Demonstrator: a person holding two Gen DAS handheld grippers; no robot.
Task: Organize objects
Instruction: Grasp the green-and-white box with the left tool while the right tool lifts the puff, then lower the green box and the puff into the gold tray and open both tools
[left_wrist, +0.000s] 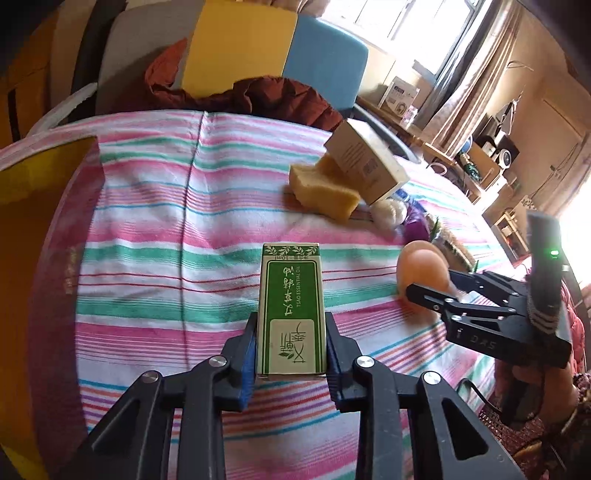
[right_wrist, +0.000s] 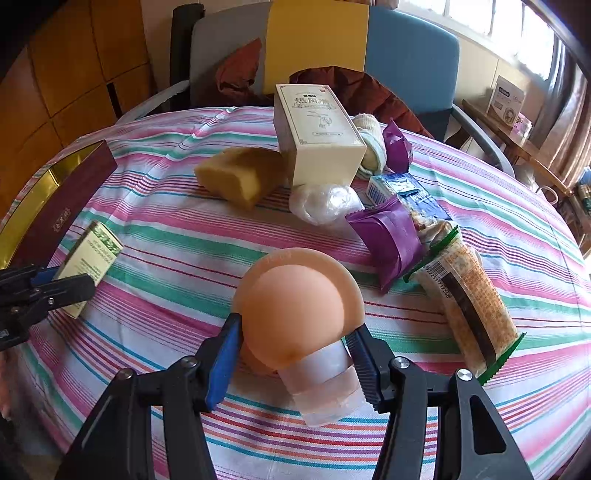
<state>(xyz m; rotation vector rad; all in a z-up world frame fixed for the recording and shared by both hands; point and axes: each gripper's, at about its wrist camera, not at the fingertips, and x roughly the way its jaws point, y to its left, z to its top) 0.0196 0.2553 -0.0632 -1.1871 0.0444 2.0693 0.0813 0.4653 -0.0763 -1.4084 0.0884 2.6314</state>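
Observation:
My left gripper (left_wrist: 291, 350) is shut on a green and white essential oil box (left_wrist: 291, 310), held just above the striped tablecloth (left_wrist: 166, 229); the box also shows in the right wrist view (right_wrist: 90, 254). My right gripper (right_wrist: 295, 354) is shut on a peach silicone dome with a clear base (right_wrist: 295, 314), and it also shows in the left wrist view (left_wrist: 424, 273). A dark red box with a gold inside (right_wrist: 55, 199) lies open at the table's left edge.
A yellow sponge (right_wrist: 240, 177), a tall cream carton (right_wrist: 317, 136), a clear plastic bag (right_wrist: 325, 203), purple packets (right_wrist: 391, 240), a blue carton (right_wrist: 399, 188) and a cracker pack (right_wrist: 472, 306) lie on the table. A chair with a rust jacket (right_wrist: 369, 96) stands behind.

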